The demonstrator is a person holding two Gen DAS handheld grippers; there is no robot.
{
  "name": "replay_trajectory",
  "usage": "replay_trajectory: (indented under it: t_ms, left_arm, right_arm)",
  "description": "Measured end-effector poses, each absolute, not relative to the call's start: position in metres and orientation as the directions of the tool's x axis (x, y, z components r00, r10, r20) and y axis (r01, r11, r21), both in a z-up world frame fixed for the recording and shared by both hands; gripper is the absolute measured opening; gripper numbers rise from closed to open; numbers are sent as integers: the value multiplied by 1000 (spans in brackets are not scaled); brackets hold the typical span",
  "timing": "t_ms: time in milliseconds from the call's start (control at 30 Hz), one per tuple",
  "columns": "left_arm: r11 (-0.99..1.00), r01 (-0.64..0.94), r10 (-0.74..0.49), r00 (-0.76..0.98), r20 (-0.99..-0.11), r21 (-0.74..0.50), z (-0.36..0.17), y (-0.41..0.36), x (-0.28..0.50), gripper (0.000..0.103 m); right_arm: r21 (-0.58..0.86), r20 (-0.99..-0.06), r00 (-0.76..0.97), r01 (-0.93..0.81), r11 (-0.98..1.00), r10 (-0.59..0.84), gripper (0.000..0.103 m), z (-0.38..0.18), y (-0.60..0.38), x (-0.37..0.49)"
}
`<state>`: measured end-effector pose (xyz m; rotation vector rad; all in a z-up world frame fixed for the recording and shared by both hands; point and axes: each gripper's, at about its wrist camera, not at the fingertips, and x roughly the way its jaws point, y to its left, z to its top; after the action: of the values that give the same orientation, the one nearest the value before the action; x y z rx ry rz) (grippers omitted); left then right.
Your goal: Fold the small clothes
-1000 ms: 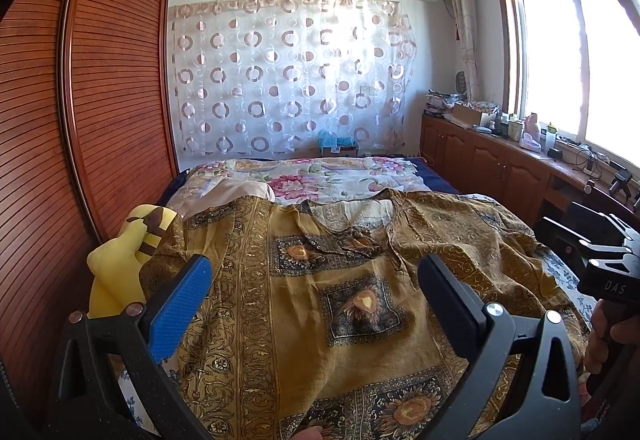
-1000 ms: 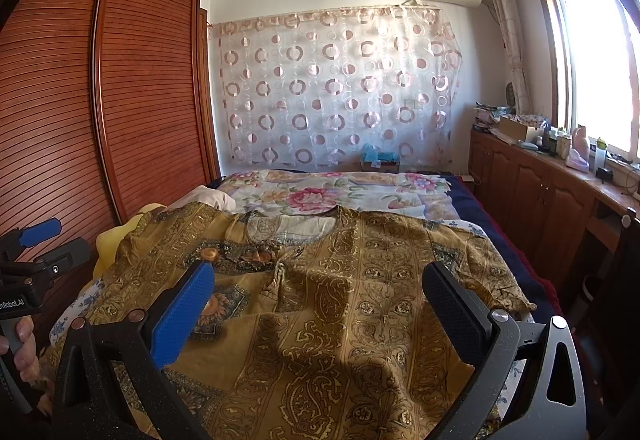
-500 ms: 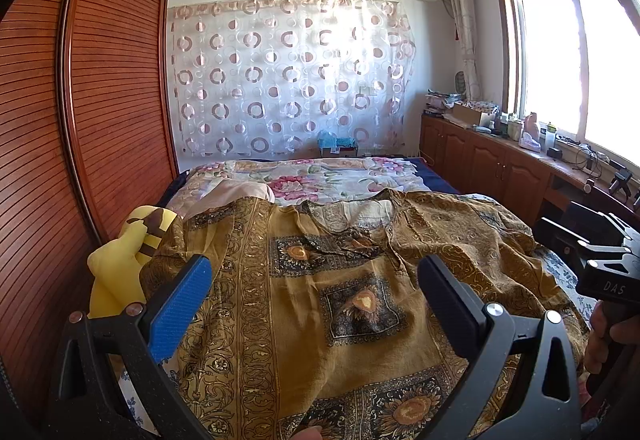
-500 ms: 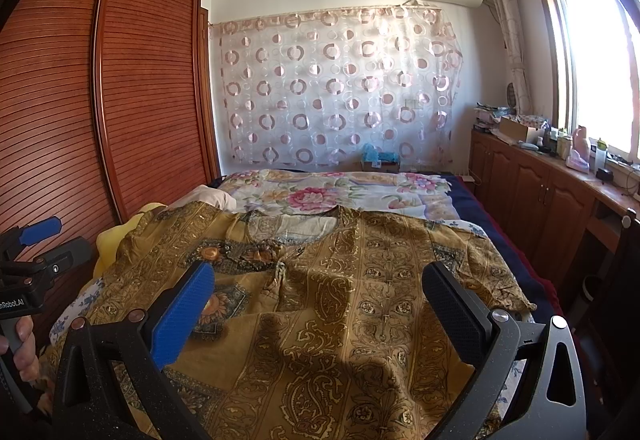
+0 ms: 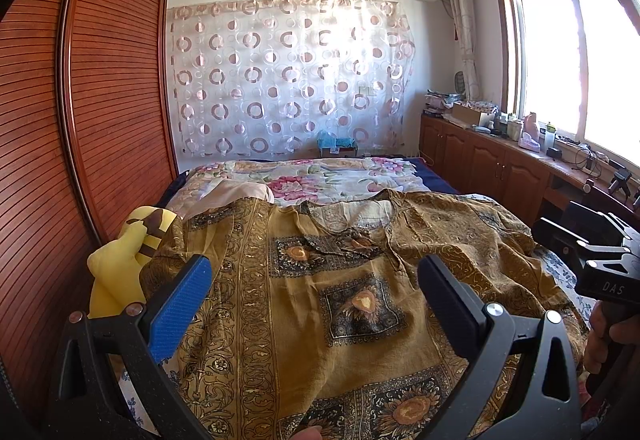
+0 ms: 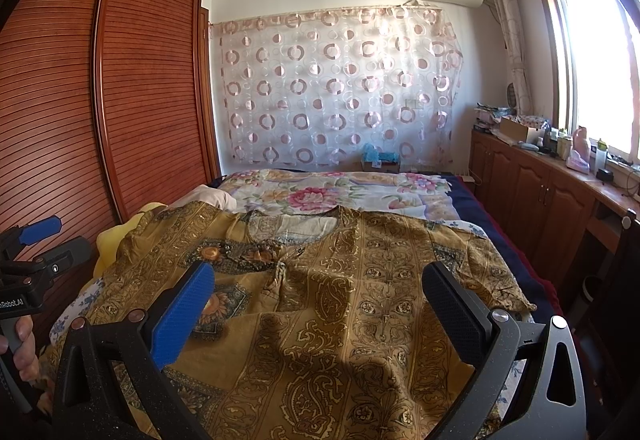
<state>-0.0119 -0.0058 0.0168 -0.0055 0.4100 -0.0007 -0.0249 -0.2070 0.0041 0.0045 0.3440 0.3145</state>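
Overhead, from the left wrist view, the left tongs [image 5: 312,288] hang wide apart and empty above a mustard-gold patterned shirt [image 5: 320,300] spread flat on the bed [image 5: 432,175]. The garment lies front up, its long axis running away from the camera, with the round neckline [image 5: 352,209] at the far end, toward the circle-print curtain [image 5: 288,79], and the hem nearest the lens. Dark square panels with gold sunflower motifs run down its centre; scrollwork bands border them. A yellow plush toy [image 5: 120,260] sits just beside the shirt's left edge, against the slatted wooden wardrobe [image 5: 100,99]. At the right edge a hand [image 5: 612,340] grips the other tool.

From the right wrist view, the right tongs [image 6: 316,300] are likewise spread wide, holding nothing, above the same shirt [image 6: 340,300]. Its neckline [image 6: 292,222] again points to the curtain [image 6: 340,87], a short sleeve [image 6: 480,264] reaching toward the cabinet-lined desk [image 6: 560,175] under the window. The cloth is rumpled near the hem.
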Motion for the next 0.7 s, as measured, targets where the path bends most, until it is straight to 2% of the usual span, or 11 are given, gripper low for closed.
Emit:
replay_trajectory:
  t_ms: [533,700]
  left_arm:
    - [1000,0,-2,917,-399,-5,16,-6,-12,103]
    - [1000,-3,1,906,-424,-5,10,-2,-6,103]
  right_arm:
    - [56,-332,893,-304,951,305,103,4,-207,-25]
    - [58,-340,888,-310,949,310,103,2,-205,-22]
